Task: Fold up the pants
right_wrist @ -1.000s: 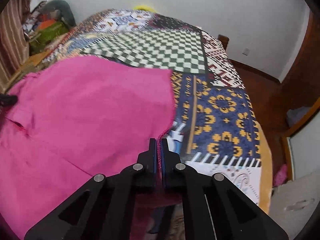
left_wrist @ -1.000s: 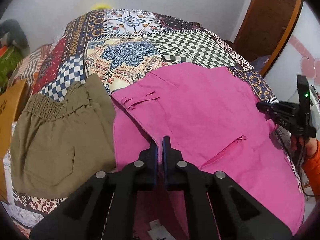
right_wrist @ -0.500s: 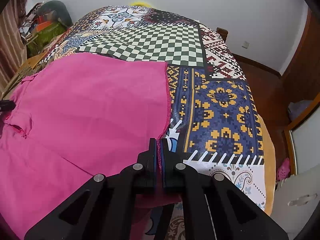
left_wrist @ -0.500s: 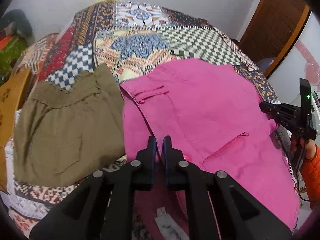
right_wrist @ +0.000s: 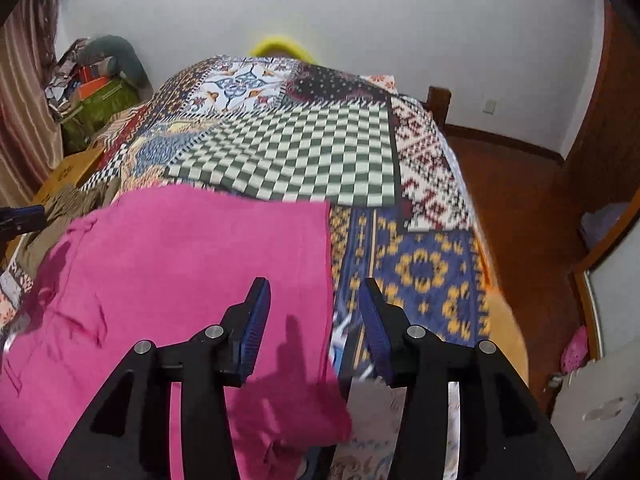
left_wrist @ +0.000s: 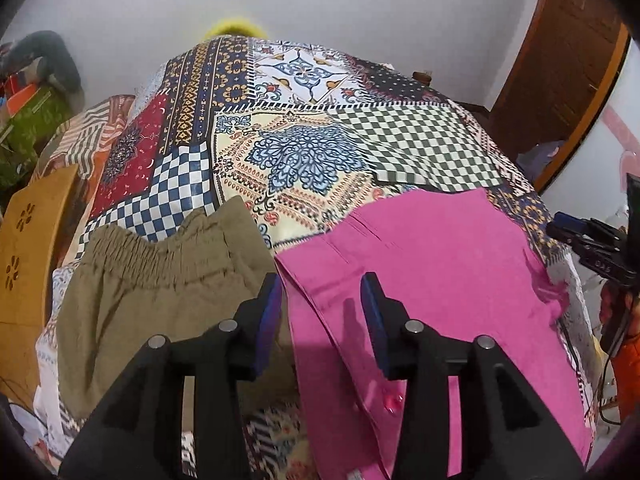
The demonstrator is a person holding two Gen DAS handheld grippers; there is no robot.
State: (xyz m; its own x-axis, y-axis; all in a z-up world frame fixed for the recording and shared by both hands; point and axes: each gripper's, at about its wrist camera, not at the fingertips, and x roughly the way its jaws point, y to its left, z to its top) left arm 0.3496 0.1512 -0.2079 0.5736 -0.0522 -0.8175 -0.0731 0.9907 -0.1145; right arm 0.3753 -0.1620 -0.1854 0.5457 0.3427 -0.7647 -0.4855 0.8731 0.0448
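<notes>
The pink pants have been let go and lie flat on the bed; both left gripper and right gripper, clamped a second ago, are opening, nothing pinched.

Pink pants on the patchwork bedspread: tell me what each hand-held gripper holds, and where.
Nothing. Both the left hand-held gripper and right hand-held gripper are opening, empty, above the pink fabric pants.

Under the matt black plastic fingers lie soft matt pink cloth pants, left of them rough olive cloth pants with a gathered waistband, both on a smooth printed bedcover.
</notes>
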